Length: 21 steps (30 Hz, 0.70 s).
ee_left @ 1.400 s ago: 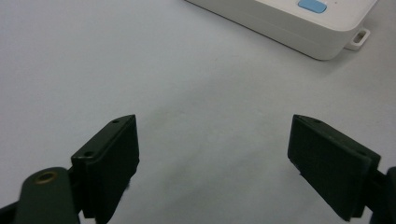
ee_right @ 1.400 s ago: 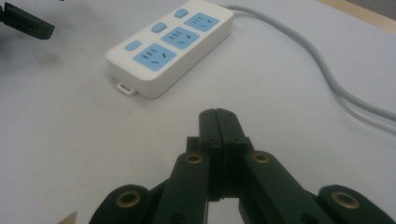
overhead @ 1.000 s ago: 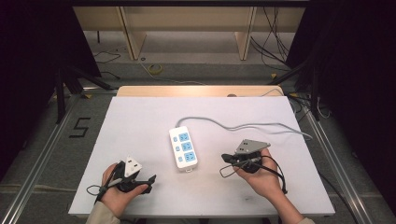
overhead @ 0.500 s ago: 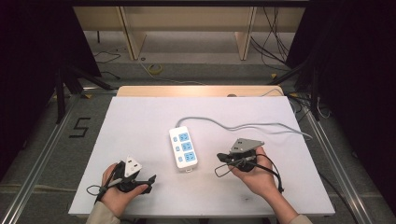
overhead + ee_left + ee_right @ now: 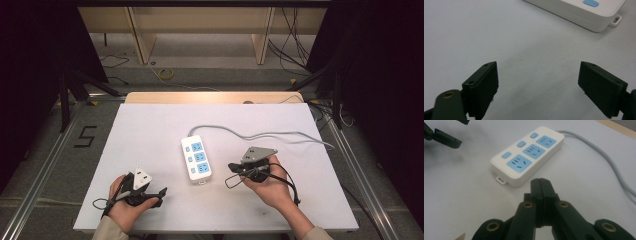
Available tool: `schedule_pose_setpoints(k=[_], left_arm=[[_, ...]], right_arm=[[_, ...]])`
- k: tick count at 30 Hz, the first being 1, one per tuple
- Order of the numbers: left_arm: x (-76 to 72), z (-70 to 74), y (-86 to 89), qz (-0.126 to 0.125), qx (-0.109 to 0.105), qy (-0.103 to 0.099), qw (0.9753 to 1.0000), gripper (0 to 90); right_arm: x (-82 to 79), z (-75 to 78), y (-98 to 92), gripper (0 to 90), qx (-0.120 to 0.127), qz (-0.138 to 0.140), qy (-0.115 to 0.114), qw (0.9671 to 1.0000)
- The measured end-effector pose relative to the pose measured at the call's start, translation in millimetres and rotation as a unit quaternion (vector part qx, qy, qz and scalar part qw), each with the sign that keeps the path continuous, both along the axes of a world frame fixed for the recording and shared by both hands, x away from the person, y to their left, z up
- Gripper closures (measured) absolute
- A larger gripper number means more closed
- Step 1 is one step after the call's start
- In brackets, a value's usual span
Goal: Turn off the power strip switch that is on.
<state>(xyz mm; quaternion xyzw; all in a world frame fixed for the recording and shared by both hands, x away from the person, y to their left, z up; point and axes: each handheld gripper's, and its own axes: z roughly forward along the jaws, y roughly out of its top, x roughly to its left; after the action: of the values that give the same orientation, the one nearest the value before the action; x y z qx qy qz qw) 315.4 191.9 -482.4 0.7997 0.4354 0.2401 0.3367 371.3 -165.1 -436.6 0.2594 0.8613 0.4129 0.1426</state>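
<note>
Right gripper (image 5: 541,182) has crept toward the power strip (image 5: 527,155) over the last second; jaws pressed together, nothing between them. The strip's near end sits just ahead of my right tips and slightly left, not touching. My read: I'm lining up to poke a switch or nudge the strip, contact not made yet.

Left gripper (image 5: 537,82) hasn't moved; jaws spread wide over bare table (image 5: 150,130), strip corner (image 5: 599,15) ahead and to their right, well apart.

Strip is cut off in the left gripper view. Its cable (image 5: 270,135) runs off the table's far side; plug end unseen. Can't tell switch positions.
</note>
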Motion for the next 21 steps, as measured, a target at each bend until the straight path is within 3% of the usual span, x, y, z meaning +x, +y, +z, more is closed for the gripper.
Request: schedule_pose_setpoints(k=[21], left_arm=[[0.0,0.4,0.0,-0.001,0.002,0.001,1.0,16.4]], right_arm=[[6.6,0.6,19.3,90.0,-0.01,0.012,0.006,0.9999]])
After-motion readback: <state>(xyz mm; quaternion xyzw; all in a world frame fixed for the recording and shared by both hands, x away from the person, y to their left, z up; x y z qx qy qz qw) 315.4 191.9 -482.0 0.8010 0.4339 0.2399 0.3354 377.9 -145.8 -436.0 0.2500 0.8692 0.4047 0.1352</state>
